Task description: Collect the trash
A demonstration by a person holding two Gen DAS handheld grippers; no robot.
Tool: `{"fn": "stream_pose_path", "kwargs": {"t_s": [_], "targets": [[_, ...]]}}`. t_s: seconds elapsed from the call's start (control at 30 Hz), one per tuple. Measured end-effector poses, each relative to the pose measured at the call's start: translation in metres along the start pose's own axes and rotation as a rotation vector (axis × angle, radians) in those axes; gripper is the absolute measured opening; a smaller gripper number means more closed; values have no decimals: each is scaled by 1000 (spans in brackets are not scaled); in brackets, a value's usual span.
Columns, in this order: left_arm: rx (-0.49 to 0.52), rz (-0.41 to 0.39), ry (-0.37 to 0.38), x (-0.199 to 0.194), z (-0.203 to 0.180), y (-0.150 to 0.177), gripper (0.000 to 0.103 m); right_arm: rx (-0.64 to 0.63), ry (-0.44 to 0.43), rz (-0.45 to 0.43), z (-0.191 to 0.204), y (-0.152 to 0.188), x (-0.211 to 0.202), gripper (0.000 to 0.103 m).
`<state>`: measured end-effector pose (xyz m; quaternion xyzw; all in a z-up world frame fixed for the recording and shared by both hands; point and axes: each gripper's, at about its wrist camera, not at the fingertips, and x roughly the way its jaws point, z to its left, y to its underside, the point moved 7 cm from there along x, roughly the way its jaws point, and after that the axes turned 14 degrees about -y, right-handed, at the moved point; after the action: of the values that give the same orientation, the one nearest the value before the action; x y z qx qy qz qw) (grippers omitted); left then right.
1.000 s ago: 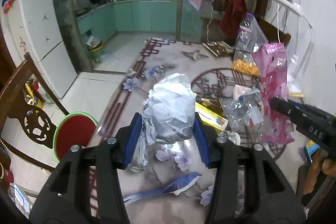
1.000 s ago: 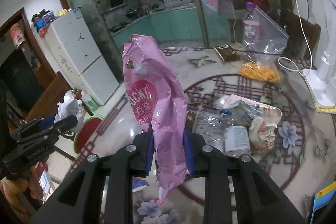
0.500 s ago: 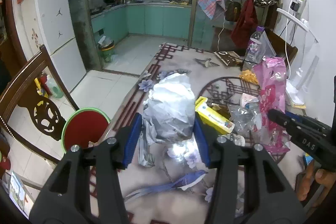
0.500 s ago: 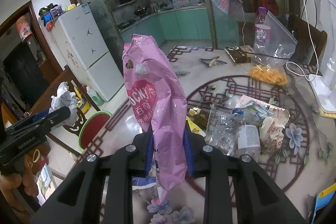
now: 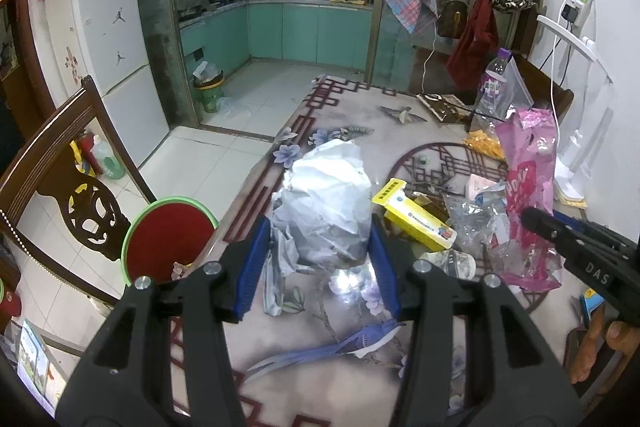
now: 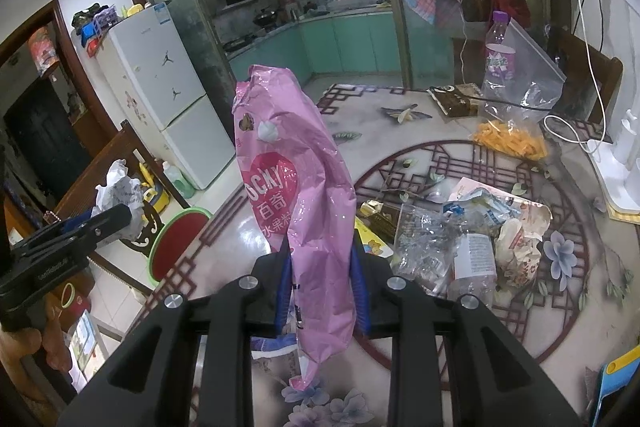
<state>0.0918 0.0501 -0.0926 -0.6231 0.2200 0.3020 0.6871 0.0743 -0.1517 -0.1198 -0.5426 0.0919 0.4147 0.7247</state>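
White fridge [image 5: 108,59] left, wooden chair [image 5: 76,187] by red stool [image 5: 168,239], white desk lamp [image 6: 612,75] right.

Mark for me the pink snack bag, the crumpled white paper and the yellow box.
pink snack bag [image 6: 296,195], right wrist view, printed middle.
crumpled white paper [image 5: 328,203], left wrist view, front face.
yellow box [image 5: 416,217], left wrist view, top panel.

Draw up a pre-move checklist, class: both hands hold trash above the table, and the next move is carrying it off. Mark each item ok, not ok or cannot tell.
1. Left gripper clamps crumpled paper: ok.
2. Right gripper clamps pink wrapper: ok.
3. Paper lifted off the table: ok.
4. Table cleared: not ok; yellow box and crushed bottle remain.
5. Floor bin has room: cannot tell.
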Motion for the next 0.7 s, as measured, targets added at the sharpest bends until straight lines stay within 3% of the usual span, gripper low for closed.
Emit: {"fn": "stream_pose_path", "kwargs": {"t_s": [0.7], "targets": [[-53, 22, -49, 9, 39, 12, 47, -30, -6, 24, 14, 0, 16, 25]]}}
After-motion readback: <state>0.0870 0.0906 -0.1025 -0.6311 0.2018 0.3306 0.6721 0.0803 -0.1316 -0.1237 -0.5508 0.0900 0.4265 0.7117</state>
